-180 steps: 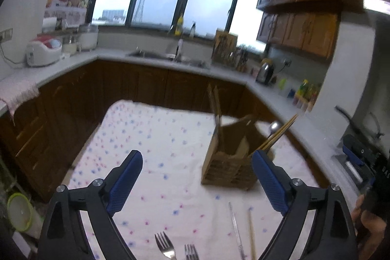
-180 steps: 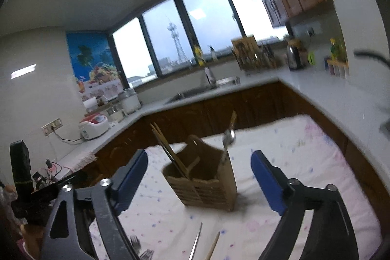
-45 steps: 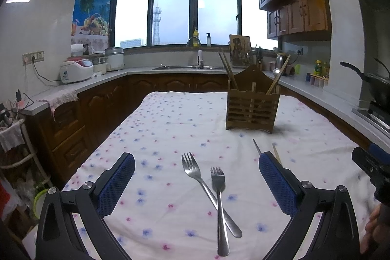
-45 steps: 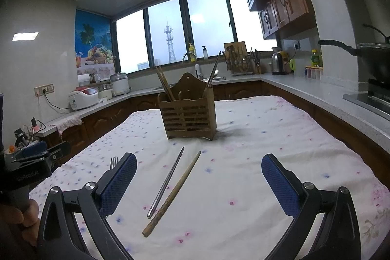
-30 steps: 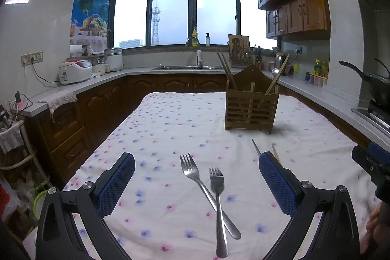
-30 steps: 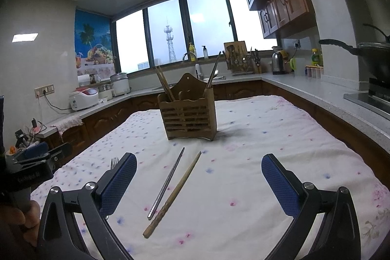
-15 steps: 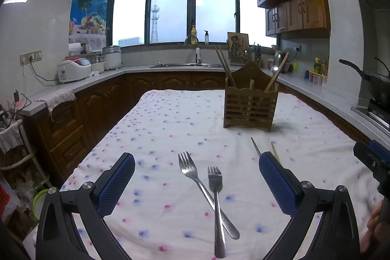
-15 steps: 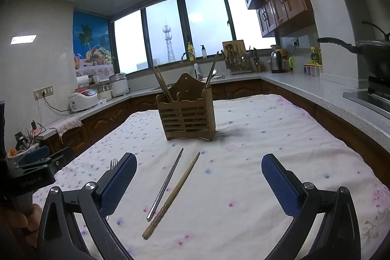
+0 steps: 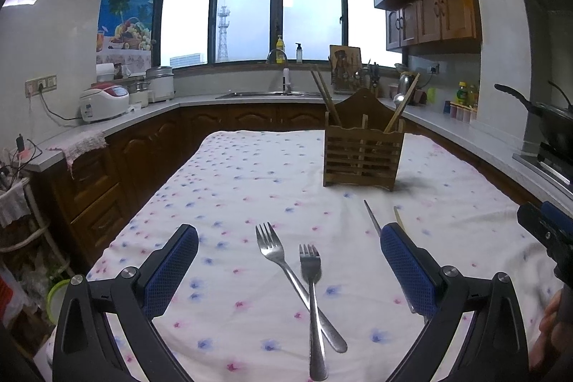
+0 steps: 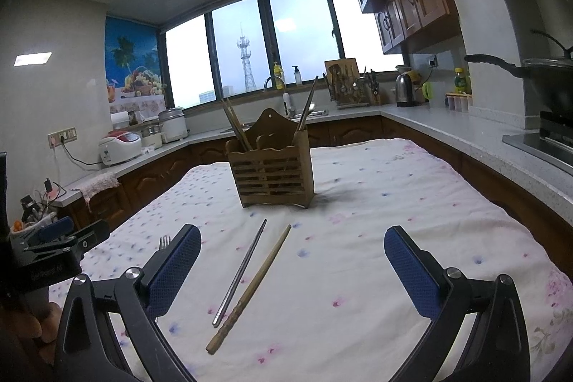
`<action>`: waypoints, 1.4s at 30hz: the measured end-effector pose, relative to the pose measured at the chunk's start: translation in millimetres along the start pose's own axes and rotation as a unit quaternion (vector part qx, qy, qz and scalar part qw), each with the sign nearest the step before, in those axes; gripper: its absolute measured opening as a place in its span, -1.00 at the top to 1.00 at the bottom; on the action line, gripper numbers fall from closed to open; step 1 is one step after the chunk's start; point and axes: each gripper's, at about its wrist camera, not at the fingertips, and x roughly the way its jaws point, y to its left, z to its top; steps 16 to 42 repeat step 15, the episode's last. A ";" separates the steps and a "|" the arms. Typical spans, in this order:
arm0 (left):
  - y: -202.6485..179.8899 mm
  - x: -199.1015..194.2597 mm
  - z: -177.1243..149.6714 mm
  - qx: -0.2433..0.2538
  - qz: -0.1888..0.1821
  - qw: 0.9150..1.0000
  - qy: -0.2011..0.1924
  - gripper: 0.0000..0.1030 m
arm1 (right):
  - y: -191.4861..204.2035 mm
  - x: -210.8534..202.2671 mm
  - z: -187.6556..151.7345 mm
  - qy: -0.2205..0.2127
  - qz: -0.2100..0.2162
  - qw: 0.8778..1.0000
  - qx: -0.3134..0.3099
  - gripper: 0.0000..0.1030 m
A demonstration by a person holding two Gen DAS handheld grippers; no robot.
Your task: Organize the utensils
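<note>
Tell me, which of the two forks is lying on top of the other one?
The shorter fork, the one on the right, lies on top. Its handle crosses over the handle of the longer fork, whose prongs reach farther toward the wooden holder.

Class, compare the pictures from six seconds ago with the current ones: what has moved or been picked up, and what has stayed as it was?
Both tools pulled back from the wooden holder and levelled out; the left tool now frames the two crossed forks, the right tool the metal chopstick and wooden chopstick. Nothing was gripped or released. Both tools stayed open; the utensils and holder kept their places on the cloth.
</note>
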 end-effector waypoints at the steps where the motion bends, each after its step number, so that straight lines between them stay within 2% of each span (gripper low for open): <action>1: -0.5 -0.1 0.3 0.000 -0.001 1.000 0.000 -0.99 | -1.2 0.5 0.7 0.000 0.000 1.000 0.001 -1.00; 42: -9.9 1.6 1.1 0.006 -0.005 1.000 0.006 -0.99 | -8.8 3.6 5.2 0.005 -0.008 1.000 0.009 -1.00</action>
